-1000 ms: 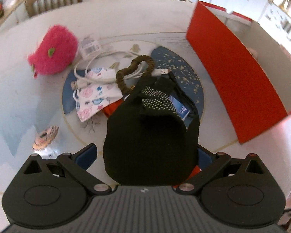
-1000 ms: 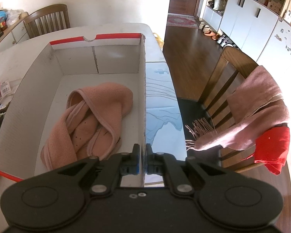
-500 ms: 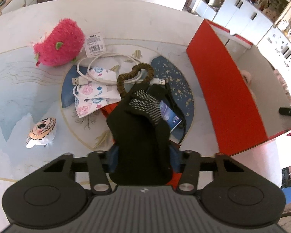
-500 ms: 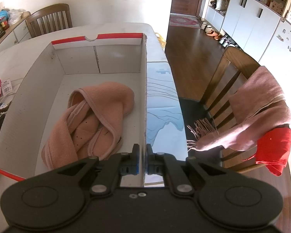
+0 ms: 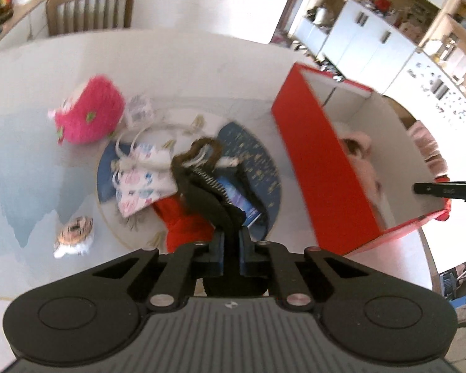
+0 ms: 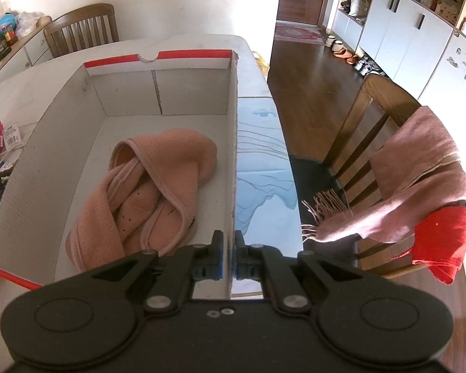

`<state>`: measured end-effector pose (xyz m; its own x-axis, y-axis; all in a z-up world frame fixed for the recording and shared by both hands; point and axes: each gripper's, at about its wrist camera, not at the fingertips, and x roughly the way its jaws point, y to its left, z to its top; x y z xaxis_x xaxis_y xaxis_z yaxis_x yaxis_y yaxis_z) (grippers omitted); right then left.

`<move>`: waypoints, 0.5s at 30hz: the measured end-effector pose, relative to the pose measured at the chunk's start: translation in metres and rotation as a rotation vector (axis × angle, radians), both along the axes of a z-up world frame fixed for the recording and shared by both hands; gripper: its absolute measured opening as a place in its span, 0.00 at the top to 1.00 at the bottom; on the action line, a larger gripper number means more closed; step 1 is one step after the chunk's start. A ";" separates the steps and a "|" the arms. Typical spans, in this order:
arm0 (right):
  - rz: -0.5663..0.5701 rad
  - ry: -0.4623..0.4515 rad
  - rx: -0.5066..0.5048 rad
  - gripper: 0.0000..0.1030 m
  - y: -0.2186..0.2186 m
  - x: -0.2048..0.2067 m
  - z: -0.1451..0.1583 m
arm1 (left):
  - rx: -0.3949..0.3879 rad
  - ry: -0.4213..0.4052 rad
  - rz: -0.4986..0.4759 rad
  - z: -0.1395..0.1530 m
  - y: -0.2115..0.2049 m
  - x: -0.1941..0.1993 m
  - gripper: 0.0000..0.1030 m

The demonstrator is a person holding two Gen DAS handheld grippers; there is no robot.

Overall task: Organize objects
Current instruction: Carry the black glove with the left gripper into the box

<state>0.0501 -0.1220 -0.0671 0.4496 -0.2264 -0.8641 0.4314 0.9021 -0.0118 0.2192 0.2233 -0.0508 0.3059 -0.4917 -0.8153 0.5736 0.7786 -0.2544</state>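
A black glove (image 5: pixel 208 199) with white grip dots hangs pinched in my left gripper (image 5: pixel 232 248). The jaws are closing, and the pads press on the glove's cuff above the pile on the round blue mat (image 5: pixel 261 161). The red-sided cardboard box (image 5: pixel 313 161) stands to the right of the pile. My right gripper (image 6: pixel 228 248) is shut on the box's right wall (image 6: pixel 234 143) near its front corner. Inside the box lies a crumpled pink cloth (image 6: pixel 146 192).
On the mat lie floral masks (image 5: pixel 143 186), a white cable (image 5: pixel 158 130), a brown hair tie (image 5: pixel 202 152), a red cloth (image 5: pixel 183 220) and a blue packet (image 5: pixel 236 195). A pink plush (image 5: pixel 87 112) and a small figure (image 5: pixel 74 236) sit left. A chair with a scarf (image 6: pixel 419 168) stands right of the table.
My left jaws went from wide open around the black glove to pinched on it, and the gripper rose with the glove. The right gripper has not moved.
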 end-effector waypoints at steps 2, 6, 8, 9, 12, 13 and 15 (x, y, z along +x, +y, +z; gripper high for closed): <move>0.001 -0.001 -0.001 0.97 0.000 0.000 -0.001 | -0.017 -0.020 -0.019 0.011 -0.003 -0.003 0.93; 0.002 -0.006 0.002 0.98 -0.001 -0.001 -0.001 | -0.041 -0.043 -0.063 0.028 -0.016 -0.008 0.93; 0.009 -0.007 0.000 0.98 -0.001 -0.001 -0.001 | -0.058 -0.053 -0.087 0.036 -0.024 -0.011 0.93; 0.010 -0.008 -0.001 0.98 -0.001 -0.002 -0.002 | -0.065 -0.059 -0.098 0.040 -0.029 -0.013 0.93; 0.013 -0.009 0.002 0.98 -0.001 -0.002 -0.001 | -0.079 -0.072 -0.129 0.048 -0.042 -0.014 0.93; 0.013 -0.009 0.002 0.98 -0.001 -0.001 -0.001 | -0.084 -0.078 -0.141 0.051 -0.047 -0.015 0.93; 0.014 -0.008 0.002 0.98 -0.001 -0.001 -0.001 | -0.092 -0.088 -0.166 0.057 -0.058 -0.015 0.93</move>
<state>0.0487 -0.1233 -0.0681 0.4596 -0.2180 -0.8610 0.4186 0.9081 -0.0065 0.2039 0.1651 0.0061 0.2826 -0.6122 -0.7384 0.7155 0.6473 -0.2628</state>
